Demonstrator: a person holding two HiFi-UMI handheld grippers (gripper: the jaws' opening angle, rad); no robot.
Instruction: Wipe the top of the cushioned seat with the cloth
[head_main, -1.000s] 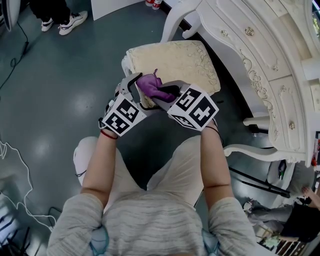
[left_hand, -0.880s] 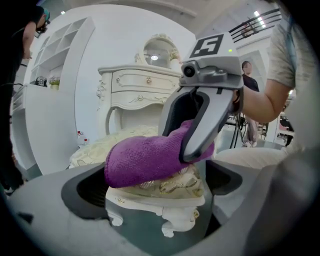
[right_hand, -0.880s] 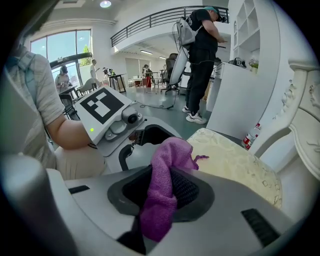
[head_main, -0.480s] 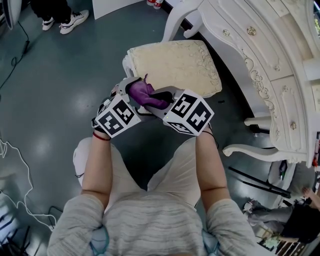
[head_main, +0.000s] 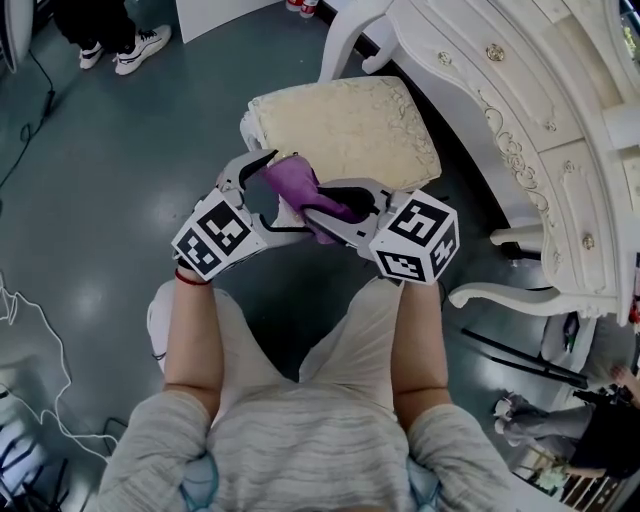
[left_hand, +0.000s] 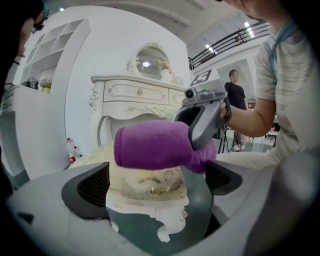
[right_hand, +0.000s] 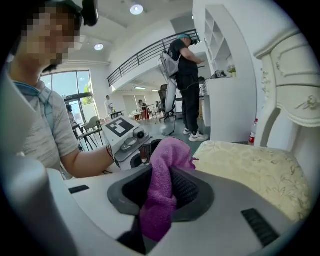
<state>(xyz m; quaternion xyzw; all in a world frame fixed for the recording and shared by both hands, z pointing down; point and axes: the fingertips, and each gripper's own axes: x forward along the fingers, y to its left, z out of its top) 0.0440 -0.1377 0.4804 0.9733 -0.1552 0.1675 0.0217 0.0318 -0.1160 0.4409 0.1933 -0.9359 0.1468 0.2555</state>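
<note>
One cloth (head_main: 292, 176) in the right gripper (head_main: 313, 208); left gripper (head_main: 283, 193) agape; one seat (head_main: 350, 125)

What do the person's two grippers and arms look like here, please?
Both the left gripper and the right gripper have pale grey moulded bodies with dark, ribbed pads. Each carries a cube of black-and-white square markers. The forearms are bare; a red band circles the left wrist, and the short sleeves are heathered grey.

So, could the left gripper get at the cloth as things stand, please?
Probably yes: the left gripper has its jaws apart, and the cloth, pinched in the right gripper, hangs just ahead of them with nothing between.
</note>
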